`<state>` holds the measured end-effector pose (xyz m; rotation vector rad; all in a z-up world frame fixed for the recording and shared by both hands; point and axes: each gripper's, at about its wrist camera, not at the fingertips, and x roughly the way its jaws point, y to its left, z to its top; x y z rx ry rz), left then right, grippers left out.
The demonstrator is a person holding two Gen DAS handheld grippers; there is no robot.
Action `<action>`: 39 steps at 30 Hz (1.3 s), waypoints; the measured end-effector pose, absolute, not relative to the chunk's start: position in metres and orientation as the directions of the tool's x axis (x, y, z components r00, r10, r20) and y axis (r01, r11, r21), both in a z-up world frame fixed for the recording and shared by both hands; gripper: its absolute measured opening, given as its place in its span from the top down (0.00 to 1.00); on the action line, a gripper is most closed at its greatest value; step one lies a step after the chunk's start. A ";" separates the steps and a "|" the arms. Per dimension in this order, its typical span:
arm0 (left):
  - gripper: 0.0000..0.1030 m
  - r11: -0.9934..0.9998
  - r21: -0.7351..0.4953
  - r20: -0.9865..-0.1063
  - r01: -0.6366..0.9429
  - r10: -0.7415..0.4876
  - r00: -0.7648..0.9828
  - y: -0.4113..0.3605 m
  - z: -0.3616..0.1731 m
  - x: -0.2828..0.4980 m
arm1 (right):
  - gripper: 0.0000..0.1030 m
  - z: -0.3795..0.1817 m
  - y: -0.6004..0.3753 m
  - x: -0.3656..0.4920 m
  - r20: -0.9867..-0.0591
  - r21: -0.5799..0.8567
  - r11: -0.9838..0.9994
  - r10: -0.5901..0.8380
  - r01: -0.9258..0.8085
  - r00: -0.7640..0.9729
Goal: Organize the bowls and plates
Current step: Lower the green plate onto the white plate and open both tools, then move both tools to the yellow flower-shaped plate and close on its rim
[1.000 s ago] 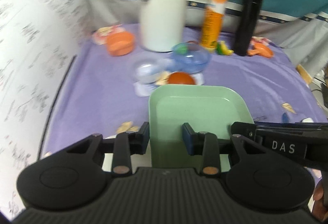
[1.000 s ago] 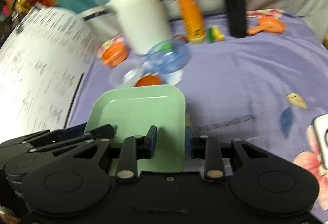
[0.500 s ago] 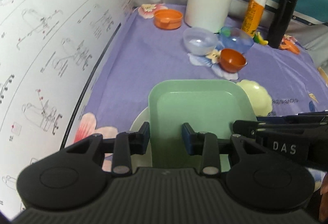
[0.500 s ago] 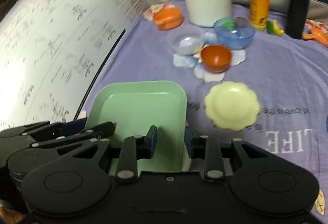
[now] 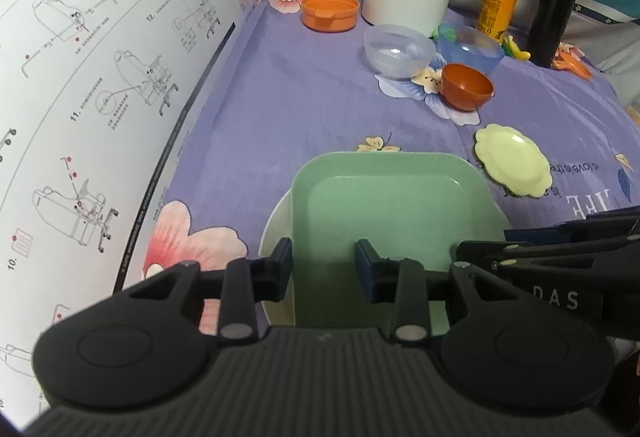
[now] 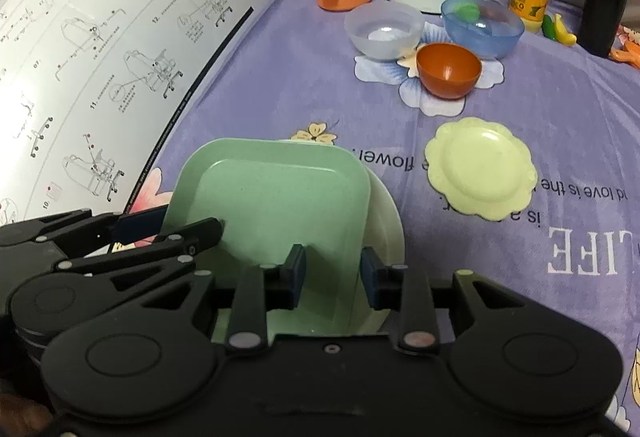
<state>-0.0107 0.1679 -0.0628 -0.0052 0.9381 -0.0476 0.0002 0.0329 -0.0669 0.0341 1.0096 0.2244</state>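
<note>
Two grippers grip one green tray (image 5: 390, 213) between them, each clamped on a side edge. From the left wrist, the left gripper (image 5: 323, 269) has its narrow jaws closed over the tray's left edge, one pad outside the rim and one on the tray's floor. The right gripper (image 5: 560, 237) reaches in from the right onto the opposite edge. Under the tray a white plate (image 5: 276, 233) shows as a curved rim on the purple cloth (image 5: 280, 97). Farther off lie a pale yellow plate (image 5: 512, 165), a brown bowl (image 5: 466, 85), a clear bowl (image 5: 398, 51), a blue bowl (image 5: 470, 47) and an orange tub (image 5: 330, 11). A printed sheet (image 5: 100, 77) fills the left side.

From the right wrist, the right gripper (image 6: 332, 277) clamps the tray (image 6: 272, 205) by its right edge, jaws narrow. The left gripper (image 6: 168, 229) holds the far left edge. Beneath the tray, the white plate's (image 6: 390, 225) rim pokes out to the right. The yellow plate (image 6: 482, 169) lies apart on the right, with the brown bowl (image 6: 448, 71) beyond.
</note>
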 end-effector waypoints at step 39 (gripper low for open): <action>0.00 1.000 -0.021 -0.789 -0.013 -0.009 0.614 0.140 -0.035 -0.011 | 0.00 -0.048 -0.049 -0.021 -0.781 0.243 0.969 0.221 -0.041 0.585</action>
